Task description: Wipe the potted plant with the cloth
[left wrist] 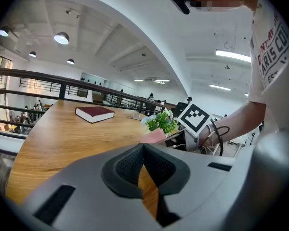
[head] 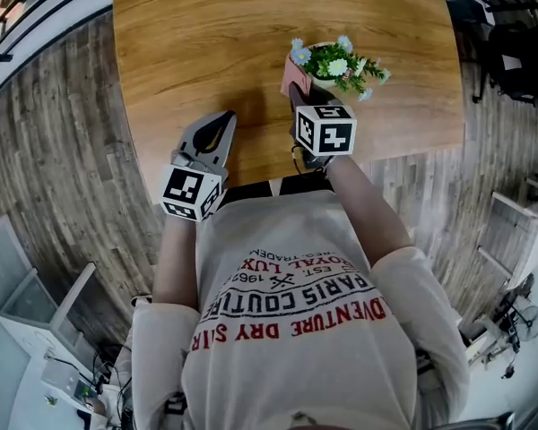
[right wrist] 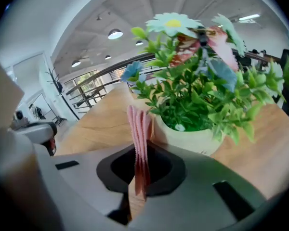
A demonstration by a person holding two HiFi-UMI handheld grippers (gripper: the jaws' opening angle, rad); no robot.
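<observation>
Wooden tabletop [head: 206,52] on grey plank floor [head: 54,177]; open hall with dark railing [left wrist: 38,76] and round ceiling lamps behind, seen in the gripper views only.

1. Potted plant [head: 336,65]. Cream pot, green leaves, white, blue and pink flowers. Upright, close to the tabletop's near edge, right of centre in the head view. From above, mostly foliage; pot wall and rim plain only in the right gripper view.

2. Cloth [right wrist: 139,129]. Pink, folded in several layers, edge-on and upright. Pinched in the jaws of the right gripper [right wrist: 138,150], closed tight on it. Free end just beside the pot's left wall; contact not discernible. In the head view, no more than a pink sliver at the pot's left.

3. Left gripper [left wrist: 144,150]. Jaws closed pad to pad, nothing between. Over the tabletop's near edge, well left of the plant, pointing toward the far side.

4. Book [left wrist: 95,113]. Dark red, flat on the far part of the tabletop. Whole in the left gripper view; only a corner at the head view's top edge.

5. Person's printed T-shirt [head: 287,312], filling the lower head view; dark band [left wrist: 216,136] on the right wrist, shown in the left gripper view alone.
</observation>
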